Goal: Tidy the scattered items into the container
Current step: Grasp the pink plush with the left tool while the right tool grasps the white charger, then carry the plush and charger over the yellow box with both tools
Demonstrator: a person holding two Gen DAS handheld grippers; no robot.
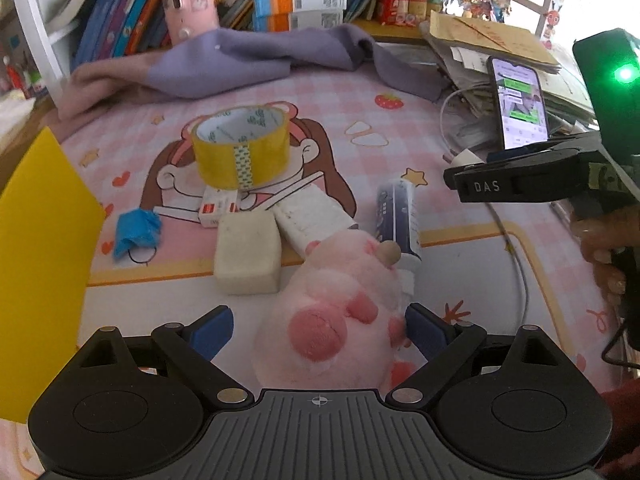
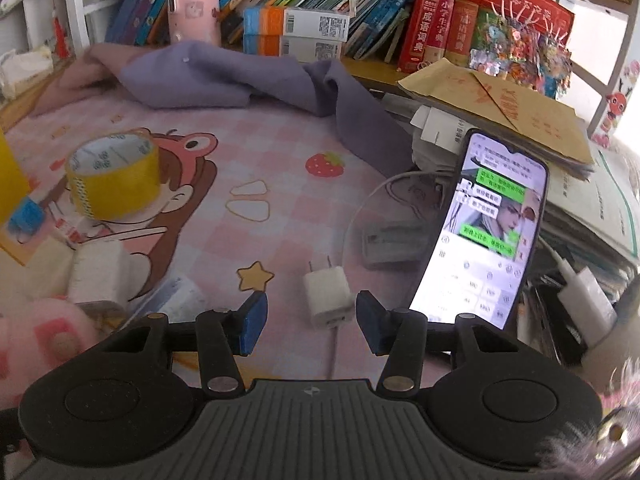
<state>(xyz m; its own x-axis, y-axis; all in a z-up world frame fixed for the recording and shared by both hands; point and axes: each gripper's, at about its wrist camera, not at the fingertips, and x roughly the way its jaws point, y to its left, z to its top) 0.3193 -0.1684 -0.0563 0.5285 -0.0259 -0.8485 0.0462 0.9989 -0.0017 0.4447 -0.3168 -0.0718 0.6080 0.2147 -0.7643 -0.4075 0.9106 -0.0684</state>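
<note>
L gripper point(image 1: 318, 326) is sitting wide open w/ the pink plush point(image 1: 340, 312) lying between its fingers; right blue pad looks like it's touching the plush, left pad is hanging apart from it. Just ahead of it a sponge point(image 1: 248, 254) and a white box point(image 1: 312, 216) are lying side by side, dark tube point(image 1: 396, 216) to the right, tape roll point(image 1: 240, 144) resting further ahead on a small red/white box point(image 1: 218, 204). Blue mask point(image 1: 136, 232) is lying off to the left, next to a yellow wall point(image 1: 40, 264), prob the container. R gripper point(image 2: 310, 320) is also sitting open, hovering w/ the charger plug point(image 2: 328, 300) between its fingertips, not gripping it. Phone point(image 2: 488, 228) is standing lit up to its right.
</note>
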